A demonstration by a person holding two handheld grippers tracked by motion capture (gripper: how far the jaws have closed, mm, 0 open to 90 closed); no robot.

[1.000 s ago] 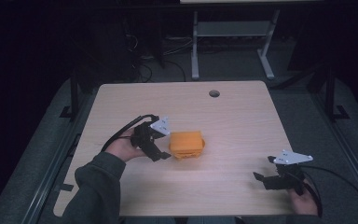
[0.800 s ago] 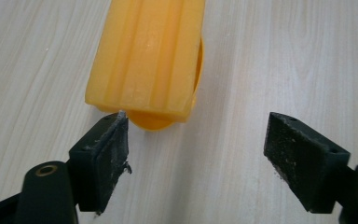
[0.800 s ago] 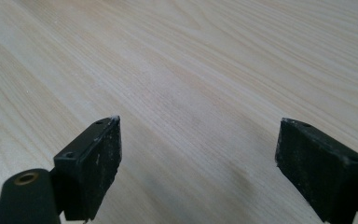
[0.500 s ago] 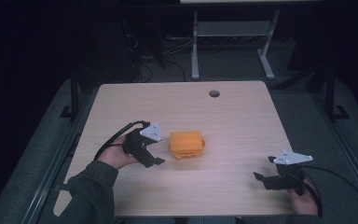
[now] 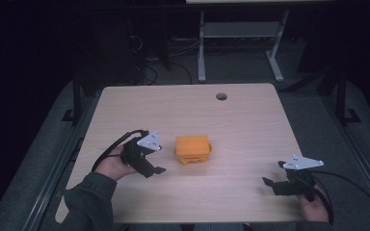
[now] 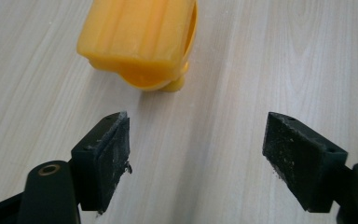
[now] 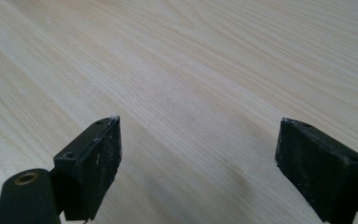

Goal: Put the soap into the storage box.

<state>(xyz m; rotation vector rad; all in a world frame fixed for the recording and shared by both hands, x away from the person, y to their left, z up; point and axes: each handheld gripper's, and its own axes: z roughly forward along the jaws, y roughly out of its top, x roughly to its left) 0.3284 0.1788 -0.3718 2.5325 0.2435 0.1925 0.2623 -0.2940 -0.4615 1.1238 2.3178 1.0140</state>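
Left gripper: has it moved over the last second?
Yes. The left gripper has backed away from the orange box toward the person's edge of the table, jaws open.

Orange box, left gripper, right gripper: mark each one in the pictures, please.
orange box [image 5: 191,147], high view, on its flat top face.
left gripper [image 6: 196,158], left gripper view, midway between its open fingertips.
right gripper [image 7: 198,158], right gripper view, midway between its open fingertips.

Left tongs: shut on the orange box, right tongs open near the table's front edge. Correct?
Not quite. The left tongs are open and apart from the orange box, as the left gripper view shows. The right tongs are open near the table front edge.
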